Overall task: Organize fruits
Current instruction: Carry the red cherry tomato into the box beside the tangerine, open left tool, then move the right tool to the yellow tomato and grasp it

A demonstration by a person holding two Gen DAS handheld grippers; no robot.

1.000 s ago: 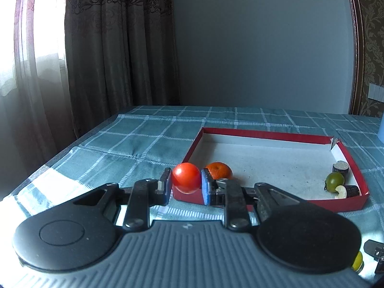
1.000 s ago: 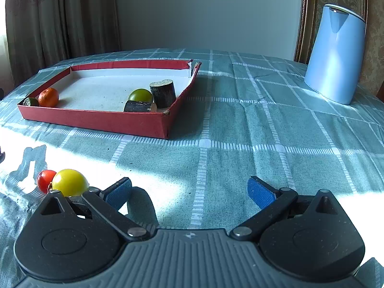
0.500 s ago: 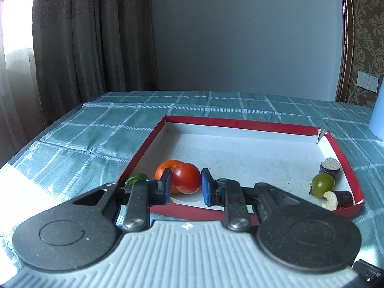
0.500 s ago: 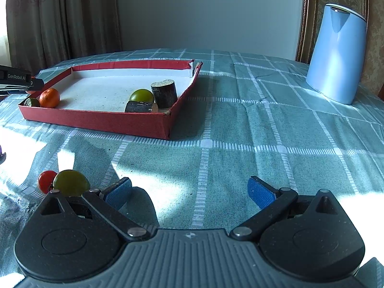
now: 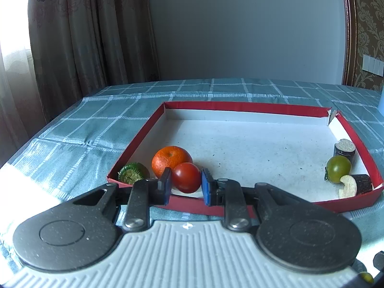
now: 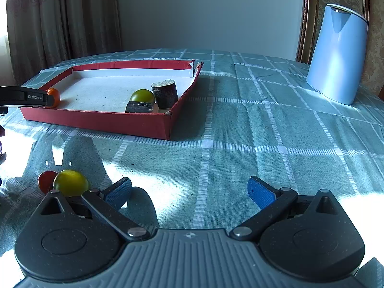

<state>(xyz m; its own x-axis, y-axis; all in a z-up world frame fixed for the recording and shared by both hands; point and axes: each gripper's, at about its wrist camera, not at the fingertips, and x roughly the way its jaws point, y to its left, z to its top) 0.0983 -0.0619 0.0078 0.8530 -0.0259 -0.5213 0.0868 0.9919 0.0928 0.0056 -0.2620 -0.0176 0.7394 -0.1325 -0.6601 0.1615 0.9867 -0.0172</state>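
Red tray (image 5: 283,108), one orange (image 5: 171,160), two red tomatoes (image 5: 186,177), two aubergine pieces (image 5: 345,148)

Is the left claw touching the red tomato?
Touching. The left wrist view shows the left claw shut on the red tomato, both blue pads pressed against its sides above the red tray.

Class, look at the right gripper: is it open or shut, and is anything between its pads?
Open. The right gripper has its blue pads spread wide apart, with only checked tablecloth between them.
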